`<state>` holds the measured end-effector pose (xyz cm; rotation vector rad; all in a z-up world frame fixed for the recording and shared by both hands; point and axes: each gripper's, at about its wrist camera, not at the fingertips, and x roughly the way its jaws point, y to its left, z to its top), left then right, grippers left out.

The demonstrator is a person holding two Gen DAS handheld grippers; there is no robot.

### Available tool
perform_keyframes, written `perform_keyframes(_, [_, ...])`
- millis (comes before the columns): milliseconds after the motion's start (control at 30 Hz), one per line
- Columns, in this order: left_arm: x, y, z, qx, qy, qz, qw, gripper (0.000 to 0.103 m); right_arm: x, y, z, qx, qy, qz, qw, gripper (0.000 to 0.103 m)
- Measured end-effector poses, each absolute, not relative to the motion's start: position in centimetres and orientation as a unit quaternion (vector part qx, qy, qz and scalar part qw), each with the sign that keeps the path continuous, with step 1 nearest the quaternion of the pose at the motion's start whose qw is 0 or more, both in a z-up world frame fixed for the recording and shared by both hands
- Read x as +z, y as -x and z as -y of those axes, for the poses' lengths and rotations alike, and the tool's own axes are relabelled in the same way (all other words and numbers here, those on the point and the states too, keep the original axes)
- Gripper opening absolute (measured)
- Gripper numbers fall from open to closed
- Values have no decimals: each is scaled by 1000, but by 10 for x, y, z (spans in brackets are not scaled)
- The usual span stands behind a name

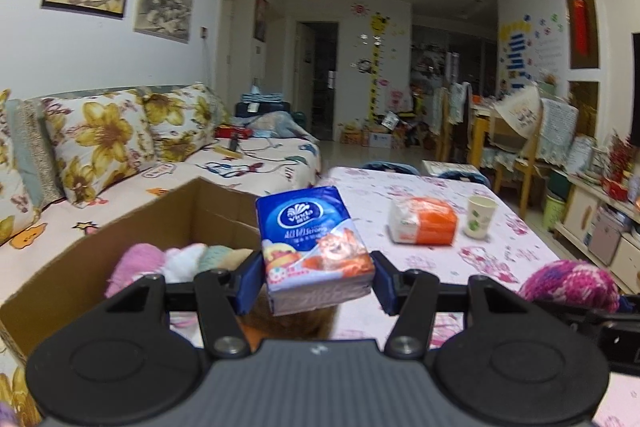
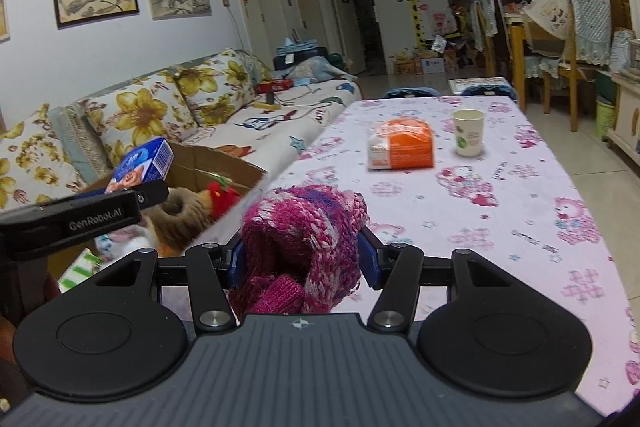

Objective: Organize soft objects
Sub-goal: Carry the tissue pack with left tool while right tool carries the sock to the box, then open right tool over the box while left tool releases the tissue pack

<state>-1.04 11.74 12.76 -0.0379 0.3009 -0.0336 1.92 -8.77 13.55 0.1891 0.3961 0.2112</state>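
Observation:
My left gripper [image 1: 318,281] is shut on a blue tissue pack [image 1: 314,243] with cartoon print, held above the table beside the cardboard box [image 1: 132,223]. The same tissue pack [image 2: 142,165] shows at the left of the right wrist view, over the box [image 2: 224,167]. My right gripper [image 2: 300,263] is shut on a magenta knitted item [image 2: 308,243], lifted over the table near the box's right edge. That knitted item [image 1: 572,285] appears at the right of the left wrist view. Inside the box lie plush toys [image 2: 188,211] and pastel soft pieces [image 1: 176,259].
An orange and white packet [image 1: 424,225] and a paper cup [image 1: 480,217] stand further back on the pink patterned tablecloth [image 2: 500,227]. A sofa with floral cushions [image 1: 100,143] runs along the left behind the box. Chairs and a dining table crowd the far right.

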Motion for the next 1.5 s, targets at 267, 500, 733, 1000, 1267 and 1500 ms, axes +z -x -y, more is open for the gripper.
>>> perform_keyframes(267, [128,-2,-146,20,49,-154,987,55,153,-54,59,153,-91,-184,967,68])
perform_keyframes(500, [122,-17,-181,56,92,-165,980,55,166,-87,36,191,-96,-176,961,68])
perform_keyframes(733, [115,-26,-198,81,110,-175,975,55,164,-118,8,223,-88,-179,954,68])
perform_keyframes(1000, [111,-24,-223,110,143,-176,968,54,154,-150,-19,261,-98,-193,941,69])
perform_keyframes(1267, [110,-21,-232,105,162,-169,966,54,150,-175,-48,269,-91,-203,937,90])
perform_keyframes(1500, [112,-17,-235,106,165,-157,968,70,156,-153,-21,236,-118,-186,947,101])
